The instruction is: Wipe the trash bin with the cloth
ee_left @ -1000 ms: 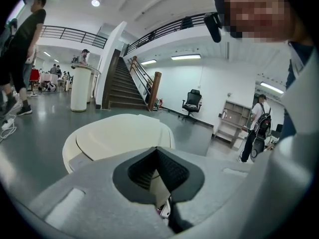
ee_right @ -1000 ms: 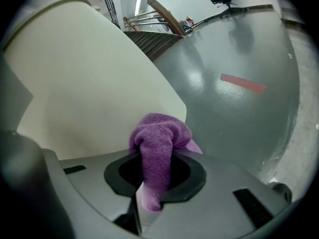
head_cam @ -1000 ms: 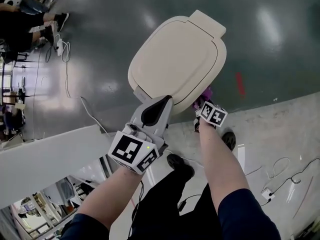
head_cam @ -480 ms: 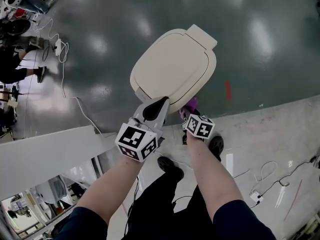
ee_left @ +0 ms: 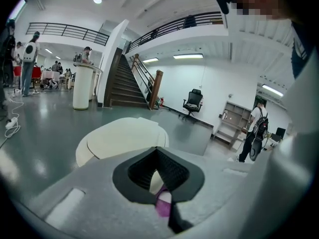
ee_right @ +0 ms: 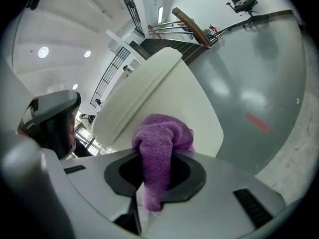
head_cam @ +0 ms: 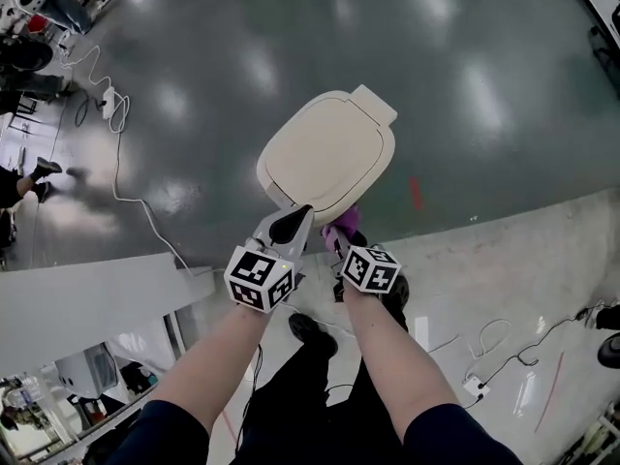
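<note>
A cream trash bin [head_cam: 327, 153] with its lid down stands on the dark floor in front of me. My left gripper [head_cam: 286, 229] is shut and empty, its tip at the bin's near edge. In the left gripper view the bin's lid [ee_left: 119, 136] lies just beyond the left gripper [ee_left: 158, 176]. My right gripper [head_cam: 341, 242] sits beside it, shut on a purple cloth [head_cam: 346, 223]. The right gripper view shows the cloth [ee_right: 159, 148] bunched in the right gripper [ee_right: 154, 176], against the bin's side [ee_right: 164, 88].
A white cable [head_cam: 121, 177] runs over the floor at the left. A power strip [head_cam: 475, 386] and cords lie on the pale floor at the right. A white ledge [head_cam: 87, 298] stands at my left. A red tape mark [head_cam: 415, 192] is right of the bin.
The bin and both grippers look smaller and lower in the head view, as my head rose and drew back. Both grippers stay at the bin's near edge, the cloth still held.
</note>
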`<state>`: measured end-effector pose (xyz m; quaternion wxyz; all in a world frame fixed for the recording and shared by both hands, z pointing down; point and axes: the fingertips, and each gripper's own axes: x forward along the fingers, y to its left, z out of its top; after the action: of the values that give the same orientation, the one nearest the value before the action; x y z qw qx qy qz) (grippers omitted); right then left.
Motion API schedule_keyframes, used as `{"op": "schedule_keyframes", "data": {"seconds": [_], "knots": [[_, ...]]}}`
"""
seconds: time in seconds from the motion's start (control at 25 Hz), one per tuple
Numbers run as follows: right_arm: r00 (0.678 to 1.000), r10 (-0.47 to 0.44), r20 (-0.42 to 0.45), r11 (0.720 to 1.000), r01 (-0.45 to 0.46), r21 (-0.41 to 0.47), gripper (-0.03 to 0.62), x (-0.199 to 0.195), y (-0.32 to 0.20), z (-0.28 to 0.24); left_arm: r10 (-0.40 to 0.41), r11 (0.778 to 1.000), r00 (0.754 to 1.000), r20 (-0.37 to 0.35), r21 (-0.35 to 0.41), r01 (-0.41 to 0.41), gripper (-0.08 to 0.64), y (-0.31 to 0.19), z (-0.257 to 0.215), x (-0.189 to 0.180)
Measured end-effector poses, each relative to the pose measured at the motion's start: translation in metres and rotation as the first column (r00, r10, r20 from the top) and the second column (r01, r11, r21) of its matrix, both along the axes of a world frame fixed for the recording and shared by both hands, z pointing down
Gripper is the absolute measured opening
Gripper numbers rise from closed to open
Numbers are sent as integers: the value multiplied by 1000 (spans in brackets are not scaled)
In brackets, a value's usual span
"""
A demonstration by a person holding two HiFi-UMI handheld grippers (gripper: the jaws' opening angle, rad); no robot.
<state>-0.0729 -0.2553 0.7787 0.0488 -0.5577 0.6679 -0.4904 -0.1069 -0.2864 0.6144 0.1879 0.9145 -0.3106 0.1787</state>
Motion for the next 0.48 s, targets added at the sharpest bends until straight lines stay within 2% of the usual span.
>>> {"op": "schedule_keyframes", "data": {"seconds": [0.32,0.48], "knots": [[991,-81,-111,997,78,-28,77,12,37,-44,-35,999,999,11,16,35,-12,39,-43,-38],[975,-149,-164,989,144,-42,77,14,67,-85,6,999,1000,18,38,-7,-12,74,-86,-48]]}}
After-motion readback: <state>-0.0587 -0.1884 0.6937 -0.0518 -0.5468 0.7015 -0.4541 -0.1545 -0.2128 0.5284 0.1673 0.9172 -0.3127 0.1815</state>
